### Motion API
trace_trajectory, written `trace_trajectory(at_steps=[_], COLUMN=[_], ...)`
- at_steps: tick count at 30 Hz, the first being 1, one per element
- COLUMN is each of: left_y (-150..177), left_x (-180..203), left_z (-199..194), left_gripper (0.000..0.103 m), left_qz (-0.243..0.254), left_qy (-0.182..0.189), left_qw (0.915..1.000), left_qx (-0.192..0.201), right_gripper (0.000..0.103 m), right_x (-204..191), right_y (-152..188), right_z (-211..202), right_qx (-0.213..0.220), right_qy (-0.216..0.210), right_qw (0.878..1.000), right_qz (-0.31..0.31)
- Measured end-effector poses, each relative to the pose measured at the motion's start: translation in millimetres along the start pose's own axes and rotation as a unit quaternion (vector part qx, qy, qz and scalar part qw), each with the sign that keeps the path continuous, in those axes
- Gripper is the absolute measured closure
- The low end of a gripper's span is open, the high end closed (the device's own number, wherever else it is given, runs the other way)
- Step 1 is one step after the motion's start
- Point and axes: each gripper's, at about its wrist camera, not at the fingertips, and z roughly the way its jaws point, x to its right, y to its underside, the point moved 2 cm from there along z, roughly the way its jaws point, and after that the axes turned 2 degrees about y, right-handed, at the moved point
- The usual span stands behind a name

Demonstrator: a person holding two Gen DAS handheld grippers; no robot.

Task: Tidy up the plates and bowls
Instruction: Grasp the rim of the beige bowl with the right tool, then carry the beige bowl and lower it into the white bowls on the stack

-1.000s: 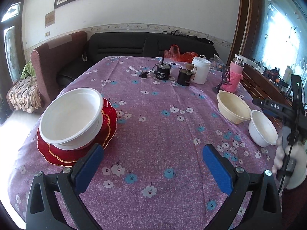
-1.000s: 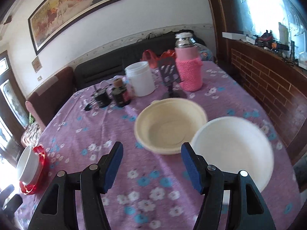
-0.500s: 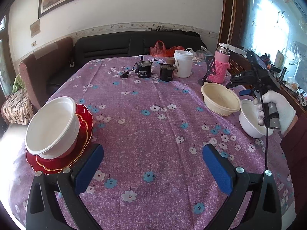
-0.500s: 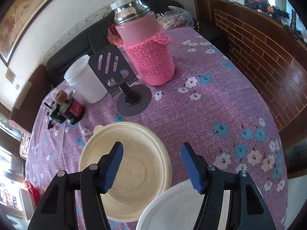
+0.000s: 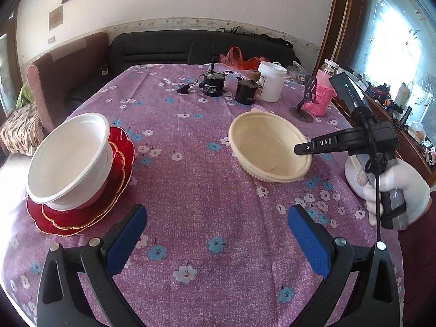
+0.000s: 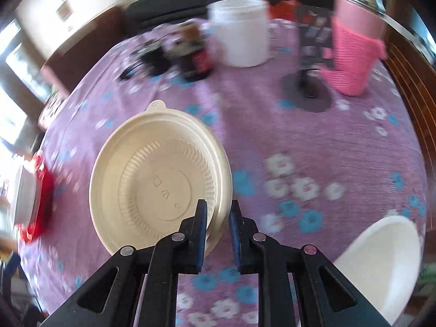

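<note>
My right gripper (image 6: 217,215) is shut on the near rim of the cream bowl (image 6: 160,179) and holds it above the purple tablecloth; in the left wrist view the cream bowl (image 5: 268,150) hangs tilted from the right gripper (image 5: 302,148). A white bowl (image 5: 68,158) sits on stacked red plates (image 5: 81,212) at the left. Another white bowl (image 6: 381,261) stands at the right table edge. My left gripper (image 5: 215,234) is open and empty over the near table.
At the far side stand a white jar (image 5: 271,84), a pink-sleeved flask (image 5: 323,95), a phone stand (image 5: 305,106), a dark jar (image 5: 246,90) and a black device (image 5: 212,84). A sofa lies behind; a brick ledge runs along the right.
My right gripper has come down over the cream bowl, closed on its rim and lifted it leftward. The left gripper view has shifted slightly; the gripper stays open.
</note>
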Motion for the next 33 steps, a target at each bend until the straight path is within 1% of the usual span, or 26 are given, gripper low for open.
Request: trace_trajectory(at_steps=[3, 4, 6, 9, 12, 14, 17, 23, 29, 33], left_y=[-1.1, -2.5, -8.3, -22.2, -34.6, -40.5, -48.1, -57.5, -63.3, -65.6], left_x=[-1.1, -2.5, -7.0, -17.0, -26.3, -28.0, -27.3, -21.0, -9.4, -0.9], left_z=[-0.9, -0.8, 1.6, 12.3, 28.5, 41.7, 67.1, 110.4, 139.7, 154.4], left_gripper=[0.000, 0.000, 0.000, 0.000, 0.000, 0.000, 0.000, 0.000, 0.000, 0.001], left_qz=[0.001, 0.000, -0.005, -0.023, -0.052, -0.060, -0.062, -0.073, -0.055, -0.039], left_qy=[0.005, 0.007, 0.008, 0.010, 0.012, 0.013, -0.002, -0.001, -0.012, -0.012], left_qw=[1.0000, 1.0000, 1.0000, 0.9997, 0.9985, 0.9978, 0.9972, 0.9948, 0.9948, 0.9953], left_qx=[0.001, 0.002, 0.001, -0.005, -0.016, -0.026, -0.041, -0.071, -0.084, -0.088], right_gripper=[0.086, 0.086, 0.086, 0.081, 0.078, 0.076, 0.076, 0.076, 0.076, 0.076], right_x=[-19.8, -21.7, -22.9, -24.7, -24.1, -27.8, -31.3, -22.2, -17.5, -17.9], right_y=[13.6, 17.8, 23.9, 34.3, 42.7, 46.3, 47.0, 51.8, 54.1, 55.2], right_z=[-1.6, -4.0, -8.0, -16.5, -22.7, -24.1, -22.3, -16.1, -8.6, -4.0], right_qx=[-0.007, -0.007, 0.004, 0.038, 0.073, 0.096, 0.118, 0.125, 0.121, 0.120], right_qy=[-0.032, -0.044, -0.043, -0.041, -0.054, -0.050, -0.044, -0.056, -0.067, -0.064], right_qw=[0.999, 0.999, 0.999, 0.998, 0.993, 0.990, 0.987, 0.983, 0.982, 0.983], right_qz=[-0.025, -0.021, -0.003, 0.033, 0.071, 0.087, 0.100, 0.119, 0.129, 0.127])
